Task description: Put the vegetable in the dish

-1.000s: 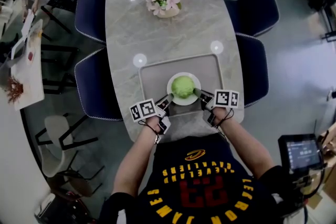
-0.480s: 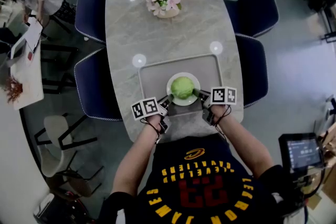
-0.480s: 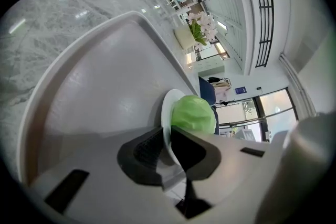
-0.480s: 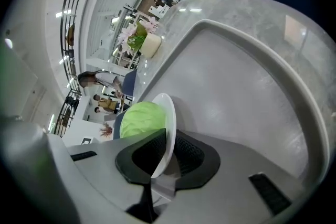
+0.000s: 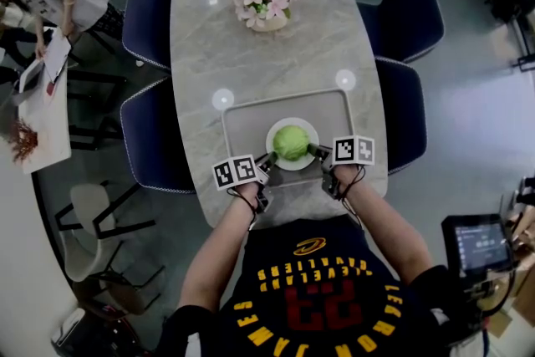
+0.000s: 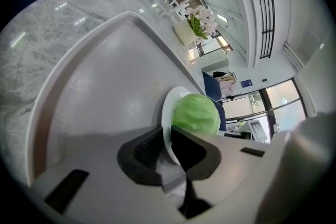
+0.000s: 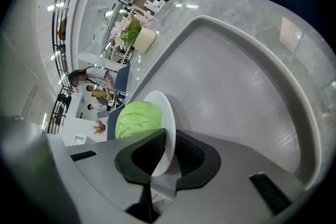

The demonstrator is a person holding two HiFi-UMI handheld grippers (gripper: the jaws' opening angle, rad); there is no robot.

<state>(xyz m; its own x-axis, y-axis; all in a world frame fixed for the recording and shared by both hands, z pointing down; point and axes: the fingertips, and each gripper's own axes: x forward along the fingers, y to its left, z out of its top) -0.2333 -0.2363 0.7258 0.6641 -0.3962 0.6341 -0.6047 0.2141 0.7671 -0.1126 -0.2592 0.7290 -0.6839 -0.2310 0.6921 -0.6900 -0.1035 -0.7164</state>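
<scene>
The cabbage (image 5: 290,141) already sits in the dish (image 5: 308,130) on the tray (image 5: 242,117). The left tool (image 5: 269,157) and right tool (image 5: 315,150) each pinch the dish's rim, jaws nearly closed. The next move is probably a level lift, both sides together.

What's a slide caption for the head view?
Left tongs and right tongs grip the dish of cabbage, tray beneath.
</scene>
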